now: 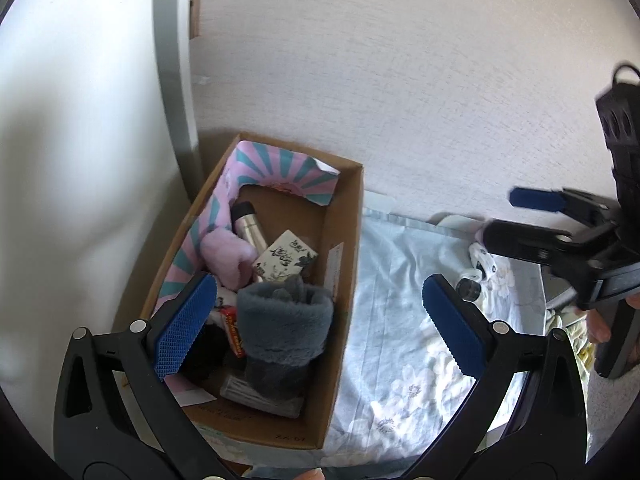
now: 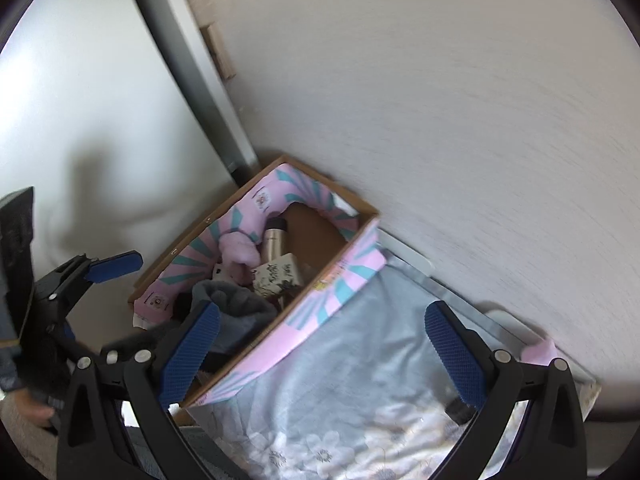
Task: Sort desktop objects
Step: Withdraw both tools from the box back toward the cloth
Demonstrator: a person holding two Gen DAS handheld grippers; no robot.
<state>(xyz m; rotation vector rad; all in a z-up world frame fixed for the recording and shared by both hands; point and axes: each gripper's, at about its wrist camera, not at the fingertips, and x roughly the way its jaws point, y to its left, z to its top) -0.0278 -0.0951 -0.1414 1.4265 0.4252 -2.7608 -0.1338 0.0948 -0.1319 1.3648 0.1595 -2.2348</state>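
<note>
Left gripper (image 1: 320,320) spread wide, empty, above box (image 1: 344,240) at cloth's (image 1: 400,320) left edge, right gripper (image 2: 324,348) likewise agape, grey sock (image 1: 284,320), flask (image 1: 250,224), carton (image 1: 286,258) inside box

- My left gripper (image 1: 320,316) hangs with its blue-padded fingers (image 1: 184,324) spread wide and nothing between them.
- Below my left finger sits the cardboard box (image 1: 348,216), set against the wall.
- In the box: a grey fleece roll (image 1: 284,320), a pink fluffy cloth (image 1: 228,256), a steel bottle (image 1: 250,224) and a small floral-print box (image 1: 286,258).
- The box rests on a pale blue floral cloth (image 1: 400,320) covering the tabletop.
- My right gripper (image 1: 504,216) shows at the right edge, fingers apart, above small items I cannot make out.
</note>
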